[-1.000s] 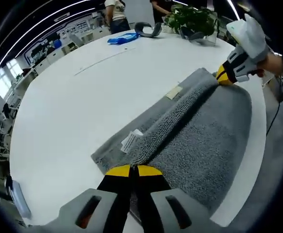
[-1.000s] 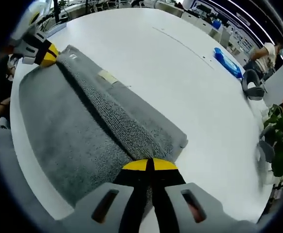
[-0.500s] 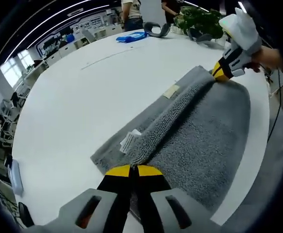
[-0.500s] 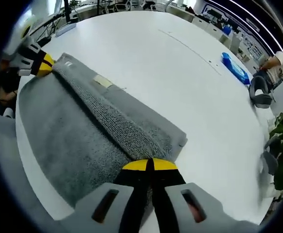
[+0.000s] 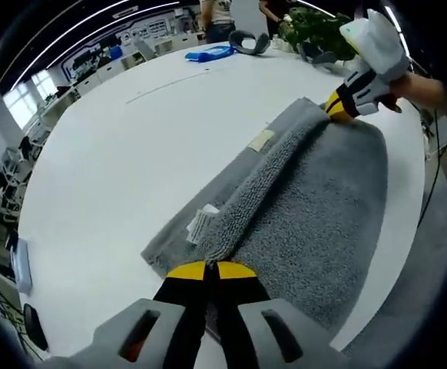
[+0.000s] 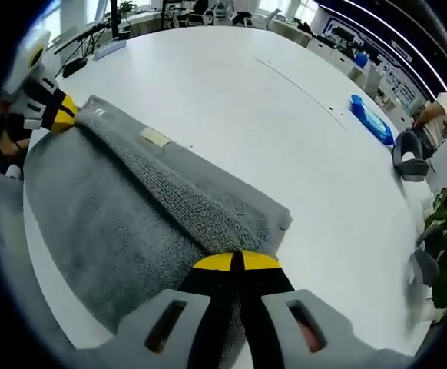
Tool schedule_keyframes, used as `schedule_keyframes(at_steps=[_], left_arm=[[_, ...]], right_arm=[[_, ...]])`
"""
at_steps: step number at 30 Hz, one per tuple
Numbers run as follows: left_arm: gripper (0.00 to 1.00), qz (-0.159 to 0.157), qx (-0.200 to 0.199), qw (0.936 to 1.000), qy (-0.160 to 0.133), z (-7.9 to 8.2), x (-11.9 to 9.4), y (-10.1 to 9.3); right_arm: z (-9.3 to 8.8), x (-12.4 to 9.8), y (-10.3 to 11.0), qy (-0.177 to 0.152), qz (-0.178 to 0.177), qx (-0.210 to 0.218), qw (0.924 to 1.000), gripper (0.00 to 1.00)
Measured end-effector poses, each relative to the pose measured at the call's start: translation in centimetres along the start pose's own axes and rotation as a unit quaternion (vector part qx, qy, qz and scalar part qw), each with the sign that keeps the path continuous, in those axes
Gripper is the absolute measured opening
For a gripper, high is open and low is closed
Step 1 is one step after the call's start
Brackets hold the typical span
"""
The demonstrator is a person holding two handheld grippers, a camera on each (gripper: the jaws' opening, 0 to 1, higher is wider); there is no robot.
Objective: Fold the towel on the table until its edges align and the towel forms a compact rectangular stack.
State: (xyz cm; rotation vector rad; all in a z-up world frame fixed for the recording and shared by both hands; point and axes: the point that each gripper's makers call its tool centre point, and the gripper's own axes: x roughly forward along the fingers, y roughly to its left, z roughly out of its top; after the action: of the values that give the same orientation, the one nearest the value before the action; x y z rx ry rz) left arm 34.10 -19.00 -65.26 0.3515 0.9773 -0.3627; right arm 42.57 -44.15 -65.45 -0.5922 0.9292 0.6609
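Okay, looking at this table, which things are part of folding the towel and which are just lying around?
Part of the job: gray towel, left gripper, right gripper, white table.

Just lying around: blue item, potted plant, gray headrest-shaped object.

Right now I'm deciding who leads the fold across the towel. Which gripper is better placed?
Neither alone: the left gripper and right gripper each pinch one end of the gray towel's lifted fold, so carrying it over together seems best.

You have a grey towel (image 5: 316, 207) with looped nap (white tags) on a white table (image 5: 124, 161); your grippers' (image 5: 210, 270) tips are yellow and black.
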Motion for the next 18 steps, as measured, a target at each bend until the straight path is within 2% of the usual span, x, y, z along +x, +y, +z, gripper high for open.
schedule_keyframes(at_steps=[3,7,13,18], left_arm=[[0.02,-0.002,-0.006,1.0,0.004,-0.1,-0.1,-0.2],[0.02,-0.003,-0.01,0.9999,0.003,-0.4,-0.4,-0.5],[0.02,0.001,-0.014,0.9999,0.002,-0.6,-0.5,-0.8],[0.02,0.002,-0.015,0.9999,0.007,-0.7,-0.6,-1.1]], right_arm=[[0.1,-0.3,-0.1,-0.02,-0.005,0.042,0.9989,0.0],[-0.1,-0.8,0.0,-0.03,-0.008,0.051,0.9982,0.04],[0.4,-2.3,-0.1,-0.058,0.0,0.089,0.9943,0.2],[-0.1,-4.1,-0.6,-0.081,-0.012,0.115,0.9899,0.21]])
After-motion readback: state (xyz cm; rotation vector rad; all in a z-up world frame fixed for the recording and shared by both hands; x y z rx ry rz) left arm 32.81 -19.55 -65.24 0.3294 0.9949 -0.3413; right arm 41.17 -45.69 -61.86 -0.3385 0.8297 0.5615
